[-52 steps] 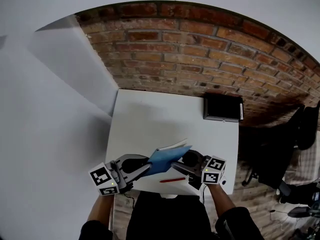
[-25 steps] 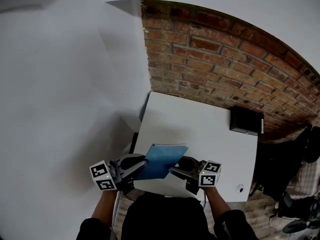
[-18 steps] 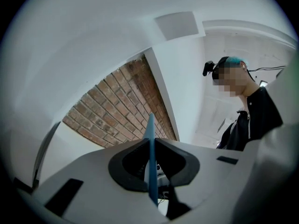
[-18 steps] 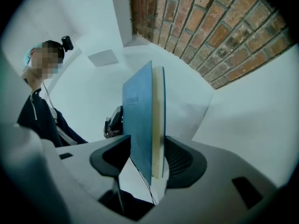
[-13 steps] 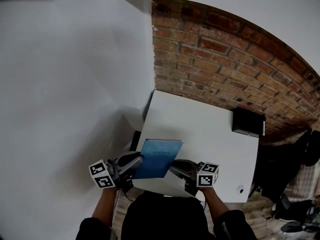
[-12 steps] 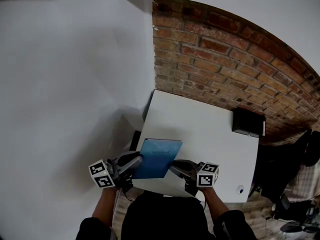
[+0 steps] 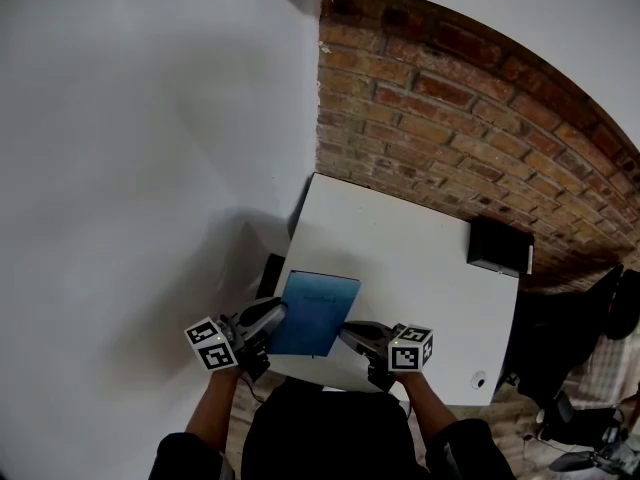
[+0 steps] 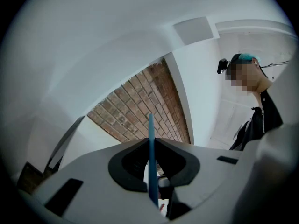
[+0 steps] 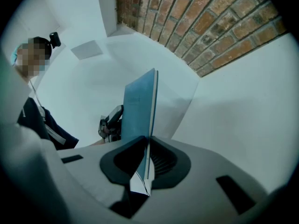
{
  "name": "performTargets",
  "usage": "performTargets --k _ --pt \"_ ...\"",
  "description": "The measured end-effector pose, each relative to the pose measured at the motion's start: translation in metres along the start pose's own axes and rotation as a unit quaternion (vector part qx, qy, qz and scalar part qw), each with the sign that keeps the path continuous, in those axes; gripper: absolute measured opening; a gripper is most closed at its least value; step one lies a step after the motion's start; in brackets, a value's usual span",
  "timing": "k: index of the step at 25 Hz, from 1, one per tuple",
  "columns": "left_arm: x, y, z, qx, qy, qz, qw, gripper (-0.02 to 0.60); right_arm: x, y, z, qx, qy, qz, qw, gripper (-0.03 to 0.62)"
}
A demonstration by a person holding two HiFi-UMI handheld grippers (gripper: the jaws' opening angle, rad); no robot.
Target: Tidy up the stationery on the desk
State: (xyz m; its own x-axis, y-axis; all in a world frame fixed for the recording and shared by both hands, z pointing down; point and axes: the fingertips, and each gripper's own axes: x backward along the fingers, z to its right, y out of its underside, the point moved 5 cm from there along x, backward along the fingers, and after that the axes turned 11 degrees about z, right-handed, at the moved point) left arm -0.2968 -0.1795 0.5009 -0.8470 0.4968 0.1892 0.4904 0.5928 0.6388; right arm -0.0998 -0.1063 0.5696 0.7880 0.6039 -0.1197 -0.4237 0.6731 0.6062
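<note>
Carry step, I think: left gripper [image 7: 272, 315] and right gripper [image 7: 352, 332] both have jaws clamped on the blue notebook [image 7: 315, 313], lower centre of frame, over the desk [image 7: 400, 258] near-left corner. Next: lower it flat, then release

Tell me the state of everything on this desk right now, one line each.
Blue notebook: closed, gripped at two opposite edges.
Left hand-held gripper: shut on the blue notebook.
Right hand-held gripper: shut on the blue notebook.
Black book: closed, flat at the far corner of the desk.
</note>
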Motion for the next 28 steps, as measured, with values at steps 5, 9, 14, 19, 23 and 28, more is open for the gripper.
performTargets --k 5,9,14,19,23,28 --pt "0.003 0.022 -0.025 0.002 -0.038 -0.017 0.9991 0.052 -0.005 0.021 0.023 -0.025 0.047 -0.030 0.998 0.048" --pt "0.005 0.041 -0.047 0.001 -0.062 -0.036 0.9974 0.052 -0.005 0.038 0.037 -0.057 0.074 -0.044 0.995 0.034" --pt "0.004 0.045 -0.069 0.009 -0.085 -0.038 0.9956 0.061 -0.009 0.045 0.050 -0.086 0.088 -0.038 0.992 0.031" --pt "-0.002 0.043 -0.083 0.003 -0.094 -0.053 0.9942 0.060 -0.021 0.047 0.060 -0.087 0.113 -0.039 0.989 0.031" --pt "-0.004 0.044 -0.091 -0.007 -0.106 -0.067 0.9921 0.058 -0.025 0.052 0.065 -0.083 0.133 -0.045 0.987 0.032" --pt "-0.008 0.047 -0.110 -0.027 -0.135 -0.087 0.9867 0.057 -0.034 0.056 0.075 -0.085 0.169 -0.061 0.980 0.032"
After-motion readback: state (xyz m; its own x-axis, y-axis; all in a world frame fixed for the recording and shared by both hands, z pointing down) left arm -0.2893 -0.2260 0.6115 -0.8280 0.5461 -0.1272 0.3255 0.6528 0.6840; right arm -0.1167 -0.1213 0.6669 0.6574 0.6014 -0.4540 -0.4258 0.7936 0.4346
